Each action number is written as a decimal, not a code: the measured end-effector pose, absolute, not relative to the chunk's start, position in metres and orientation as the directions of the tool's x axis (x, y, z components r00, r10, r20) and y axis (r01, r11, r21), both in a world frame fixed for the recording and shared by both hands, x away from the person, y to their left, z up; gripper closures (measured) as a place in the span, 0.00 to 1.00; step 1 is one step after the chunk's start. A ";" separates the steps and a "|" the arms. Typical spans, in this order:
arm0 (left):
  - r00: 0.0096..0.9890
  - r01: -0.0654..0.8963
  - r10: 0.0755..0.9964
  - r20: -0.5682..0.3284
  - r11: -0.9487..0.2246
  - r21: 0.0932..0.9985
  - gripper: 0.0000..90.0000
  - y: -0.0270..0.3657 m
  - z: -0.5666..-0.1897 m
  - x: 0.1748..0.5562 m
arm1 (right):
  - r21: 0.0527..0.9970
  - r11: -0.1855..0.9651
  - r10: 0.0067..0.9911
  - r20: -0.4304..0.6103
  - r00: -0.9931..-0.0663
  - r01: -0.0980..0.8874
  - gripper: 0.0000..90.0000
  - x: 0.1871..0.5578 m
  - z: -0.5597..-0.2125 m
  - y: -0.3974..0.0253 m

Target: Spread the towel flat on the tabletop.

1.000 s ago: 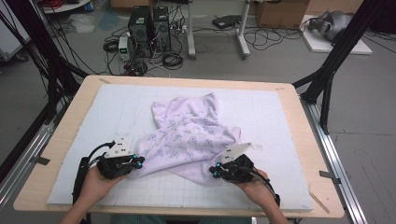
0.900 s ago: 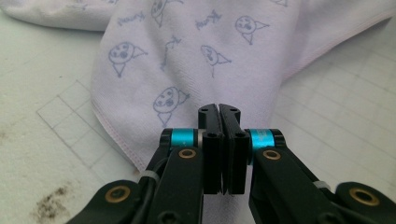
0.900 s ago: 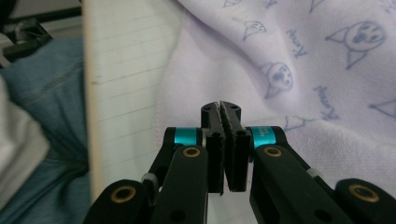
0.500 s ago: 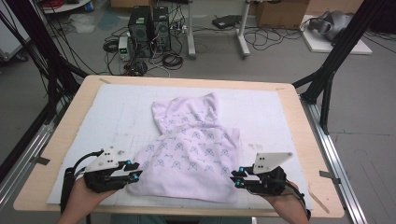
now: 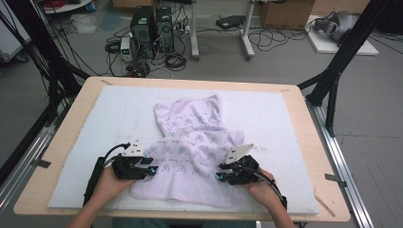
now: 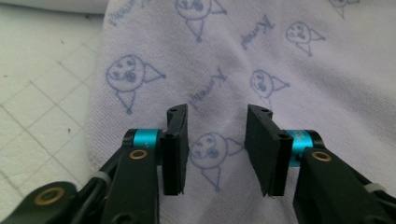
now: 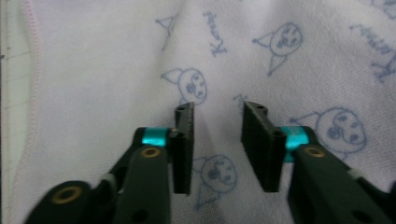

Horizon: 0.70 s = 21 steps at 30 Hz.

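Centrally on the white mat (image 5: 95, 118) lies the printed cloth (image 5: 195, 142), spread from 12 o'clock down to the near edge. Left gripper (image 5: 153, 169) rests at its 8 o'clock side, jaws apart over fabric. Right gripper (image 5: 220, 176) sits at 4 o'clock, jaws likewise apart.

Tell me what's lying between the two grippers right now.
In the high view, the printed cloth spans the whole stretch between the left gripper and the right gripper; nothing else sits there. Both gripper views show open jaws over that fabric.
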<state>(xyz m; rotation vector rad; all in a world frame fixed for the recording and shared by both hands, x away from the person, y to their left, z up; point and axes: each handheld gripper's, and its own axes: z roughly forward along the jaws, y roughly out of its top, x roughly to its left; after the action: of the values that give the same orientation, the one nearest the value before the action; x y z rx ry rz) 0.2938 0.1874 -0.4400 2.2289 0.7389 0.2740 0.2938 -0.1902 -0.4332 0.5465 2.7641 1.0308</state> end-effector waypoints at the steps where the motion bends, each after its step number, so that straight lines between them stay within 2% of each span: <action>1: 0.810 0.421 0.586 -0.030 -0.546 0.725 0.73 0.188 -0.440 0.293 | 0.654 0.701 0.377 -0.001 -0.926 0.285 0.82 0.294 -0.436 -0.190; 4: 0.798 0.445 0.599 -0.062 -0.516 0.732 0.88 0.188 -0.441 0.292 | 0.667 0.684 0.366 0.036 -0.930 0.295 0.96 0.294 -0.437 -0.190; 5: 0.806 0.443 0.588 -0.068 -0.524 0.727 0.95 0.188 -0.440 0.292 | 0.668 0.684 0.364 0.035 -0.931 0.292 0.97 0.293 -0.437 -0.189; 6: 0.805 0.438 0.590 -0.057 -0.527 0.728 0.96 0.187 -0.440 0.290 | 0.667 0.688 0.359 0.029 -0.933 0.285 0.98 0.293 -0.437 -0.189; 12: 0.814 0.401 0.580 -0.035 -0.517 0.756 0.97 0.190 -0.430 0.273 | 0.699 0.662 0.335 0.047 -0.941 0.271 0.98 0.283 -0.428 -0.191; 21: 0.829 0.362 0.560 -0.019 -0.509 0.781 0.97 0.203 -0.411 0.230 | 0.738 0.645 0.294 -0.004 -0.956 0.195 0.98 0.243 -0.405 -0.201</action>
<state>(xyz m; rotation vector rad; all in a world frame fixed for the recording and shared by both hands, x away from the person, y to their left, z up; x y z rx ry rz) 0.2301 0.2031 -0.4111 2.1605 0.6720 0.2979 0.2428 -0.2012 -0.4053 0.4086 2.7361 1.2058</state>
